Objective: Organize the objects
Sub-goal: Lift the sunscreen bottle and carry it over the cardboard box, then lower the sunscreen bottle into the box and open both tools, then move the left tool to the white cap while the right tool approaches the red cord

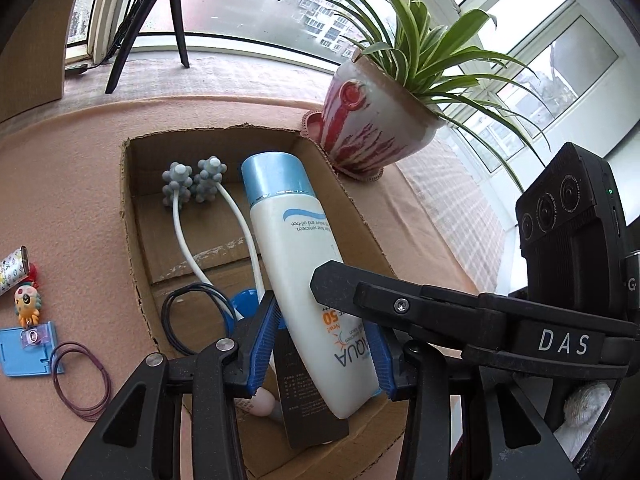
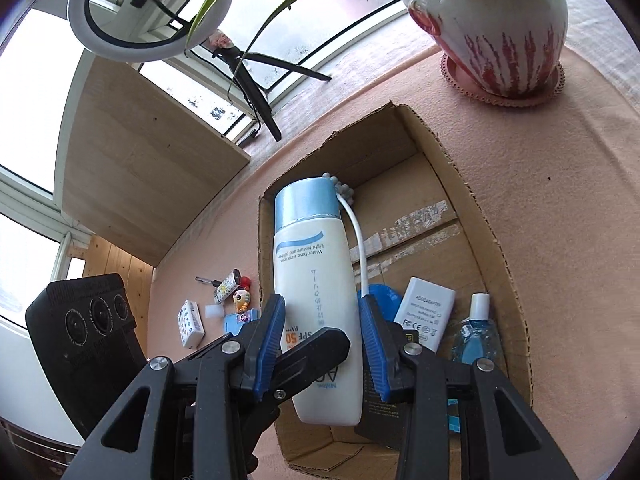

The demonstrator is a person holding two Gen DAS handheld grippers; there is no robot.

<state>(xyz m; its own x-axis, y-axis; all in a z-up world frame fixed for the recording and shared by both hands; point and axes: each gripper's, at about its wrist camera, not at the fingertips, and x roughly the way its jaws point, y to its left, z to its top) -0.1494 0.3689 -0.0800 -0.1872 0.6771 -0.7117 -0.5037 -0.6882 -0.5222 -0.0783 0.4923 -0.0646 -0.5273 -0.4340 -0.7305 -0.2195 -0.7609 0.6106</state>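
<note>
Between the blue pads of both grippers a white sunscreen bottle (image 1: 304,264) with a pale blue cap is hanging over the open cardboard box (image 1: 132,216). The left gripper (image 1: 322,344) is clamping its lower body, pads pressing on both sides, and the right gripper (image 2: 320,340) is gripping the same bottle (image 2: 316,280) from the other side, its black finger crossing in front of the bottle in the left wrist view. Under the bottle, inside the box (image 2: 496,240), a black card (image 1: 308,408), a black hair tie (image 1: 188,320), a blue disc (image 1: 244,304) and a white massager with two grey knobbly heads (image 1: 192,184) are lying on the floor; the right wrist view is also showing a white adapter (image 2: 426,312) and a small blue liquid bottle (image 2: 476,336) there. Left of the box on the pink cloth (image 1: 72,168), purple hair ties (image 1: 80,376), a blue card holder (image 1: 24,348) and a cartoon charm (image 1: 26,300) are lying loose. Farther back a red-and-white plant pot (image 1: 368,120) is standing just beside the box corner, and a black tripod (image 1: 160,20) is standing on the windowsill
</note>
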